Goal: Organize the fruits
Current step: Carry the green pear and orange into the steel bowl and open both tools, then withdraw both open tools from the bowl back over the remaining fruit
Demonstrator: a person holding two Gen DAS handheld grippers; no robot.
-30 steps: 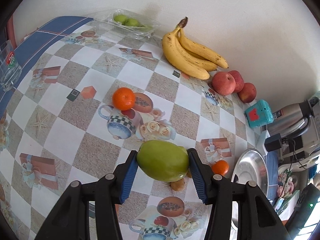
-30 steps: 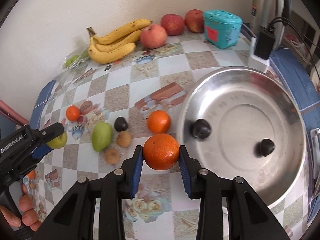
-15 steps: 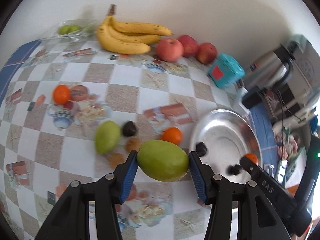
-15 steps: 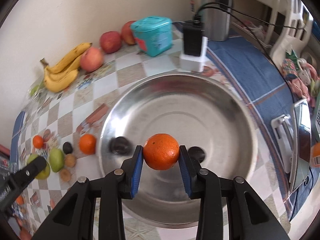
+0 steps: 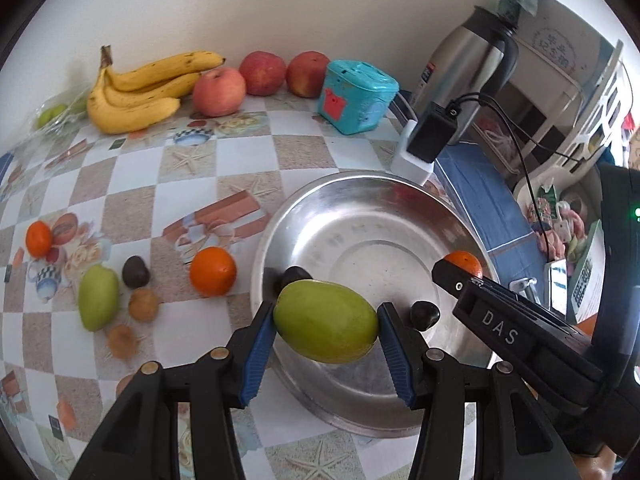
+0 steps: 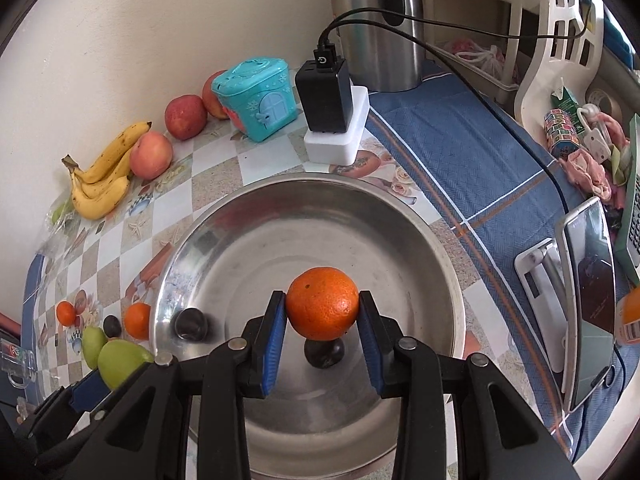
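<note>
My left gripper is shut on a green mango, held above the near rim of the steel bowl. My right gripper is shut on an orange over the bowl's middle; it also shows in the left wrist view, where the orange peeks past its fingers. Two dark round fruits lie in the bowl. On the table left of the bowl lie an orange, a second green mango, a dark fruit, brown fruits and a small orange.
Along the wall lie bananas, three apples and a teal toy box. A black charger on a white block and a steel kettle stand behind the bowl. A phone on a stand sits on the blue cloth at right.
Both grippers have swung rightward from the loose fruit to over the steel bowl, each still clamped on its fruit. The left gripper has also rolled.
</note>
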